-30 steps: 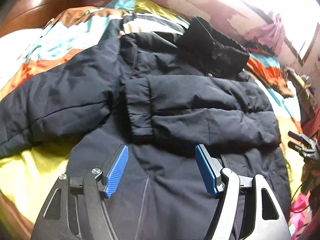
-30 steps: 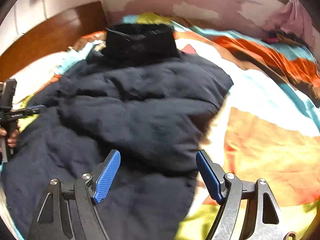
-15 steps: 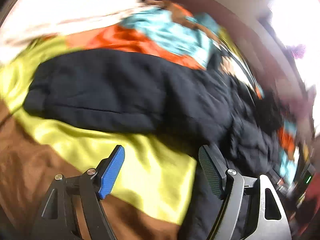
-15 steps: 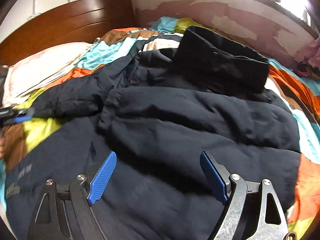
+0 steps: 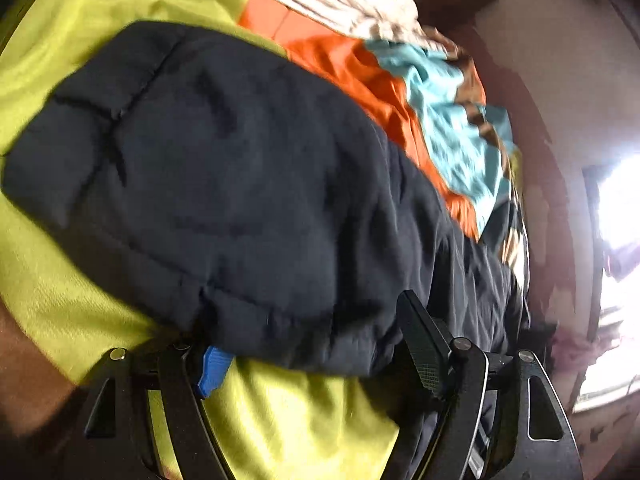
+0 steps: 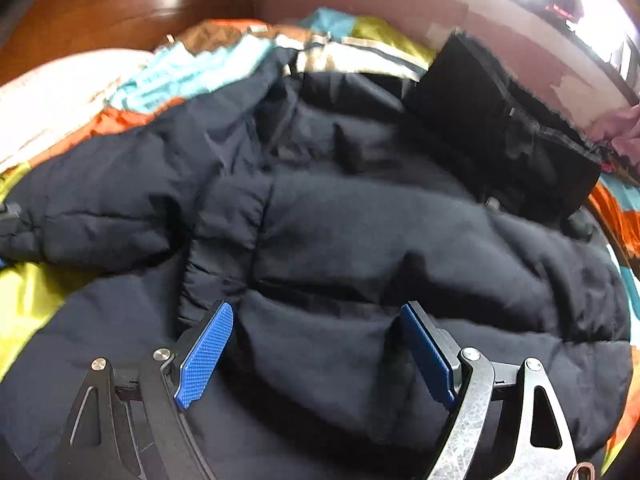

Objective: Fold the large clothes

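Left wrist view: dark puffer jacket [image 5: 224, 184] lies on patchwork bedspread [image 5: 304, 416]; its sleeve cuff sits between the closing left gripper [image 5: 316, 344] jaws, contact apparently not yet made. Right gripper [image 6: 316, 356] gapes wide over the jacket body, empty.

No legible text — none anywhere

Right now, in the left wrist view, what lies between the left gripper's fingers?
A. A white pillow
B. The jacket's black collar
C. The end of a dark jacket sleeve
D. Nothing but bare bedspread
C: the dark jacket sleeve ends in a cuff that sits between the closing fingers of the left gripper, covering most of the blue finger, with yellow-green bedspread underneath.
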